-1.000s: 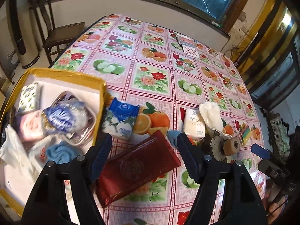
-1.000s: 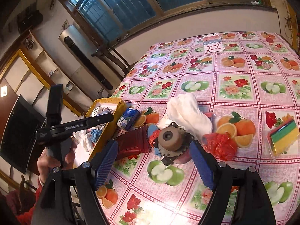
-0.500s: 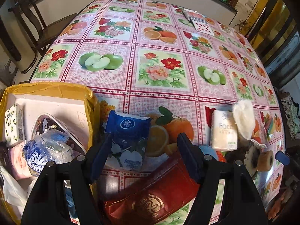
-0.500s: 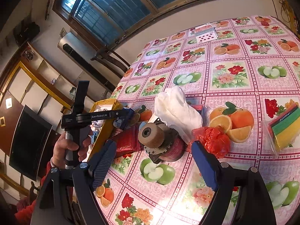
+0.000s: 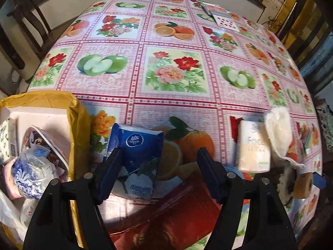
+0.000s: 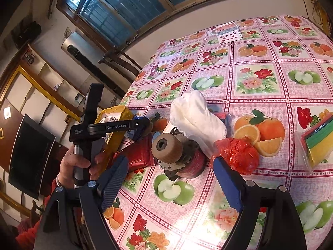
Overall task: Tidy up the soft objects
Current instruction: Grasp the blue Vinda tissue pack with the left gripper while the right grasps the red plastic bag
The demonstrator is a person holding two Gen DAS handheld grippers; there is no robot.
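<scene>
You're in home dining room: bench under fruit-and-flower oilcloth [image 5: 172, 73], wooden chair [image 5: 31, 20] far left, barred window [image 6: 129, 2] beyond, dark TV screen [image 6: 29, 156] left, playing cards [image 6: 229, 33] far.

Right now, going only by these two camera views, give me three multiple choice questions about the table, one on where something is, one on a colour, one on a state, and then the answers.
1. Where does the blue Vinda tissue pack lie?
A. inside the yellow box
B. on the tablecloth just right of the yellow box
C. on the playing cards

2. What colour is the crumpled plastic bag beside the printed orange?
A. red
B. green
C. black

3. How are the left gripper fingers?
A. shut on the tissue pack
B. shut on nothing
C. open, with the pack showing between them

Answers: 1 B, the pack sits on the cloth next to the yellow box wall. 2 A, the bag is bright red. 3 C, a wide gap separates the two fingers, with no squeeze on the pack.
</scene>
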